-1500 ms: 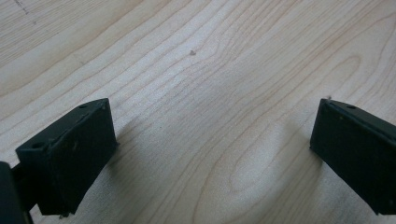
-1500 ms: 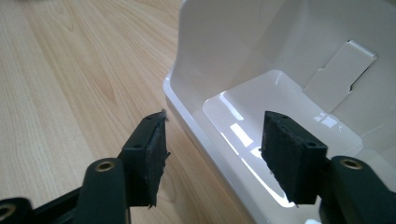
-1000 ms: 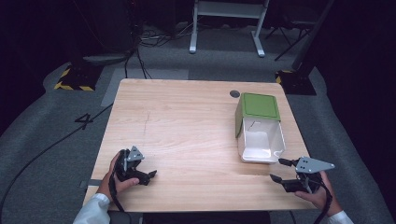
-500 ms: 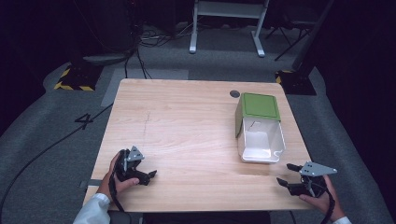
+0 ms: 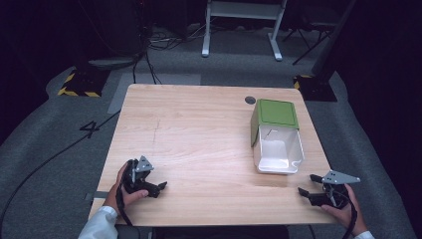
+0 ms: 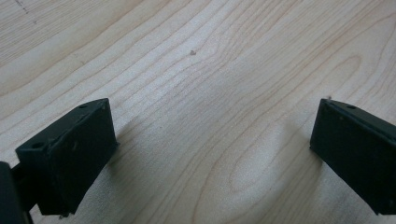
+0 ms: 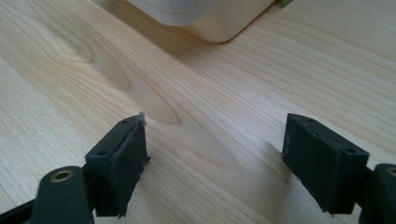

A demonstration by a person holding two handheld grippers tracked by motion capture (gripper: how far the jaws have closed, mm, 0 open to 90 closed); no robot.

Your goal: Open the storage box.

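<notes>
Since a second ago my right gripper (image 5: pixel 309 185) has drawn back toward the near edge of the table (image 5: pixel 199 129) and now sits at its near right corner, about five o'clock from the table's centre; my left gripper (image 5: pixel 155 187) has stayed put at about seven o'clock. The box has not shifted.

My right hand (image 5: pixel 343 211) is partly cut off by the bottom of the high view, and my left sleeve (image 5: pixel 102 226) runs out of frame there too. In the right gripper view I see just a white corner (image 7: pixel 205 14) of the box, at twelve o'clock beyond the jaws.

I count two grippers, both with jaws spread wide and nothing between them but bare wood (image 6: pixel 210 140). There is one box (image 5: pixel 276 134), green on top with a white open front, at about two o'clock, well apart from both grippers. One small dark round spot (image 5: pixel 250 100) lies just beyond it; I cannot tell what it is.
</notes>
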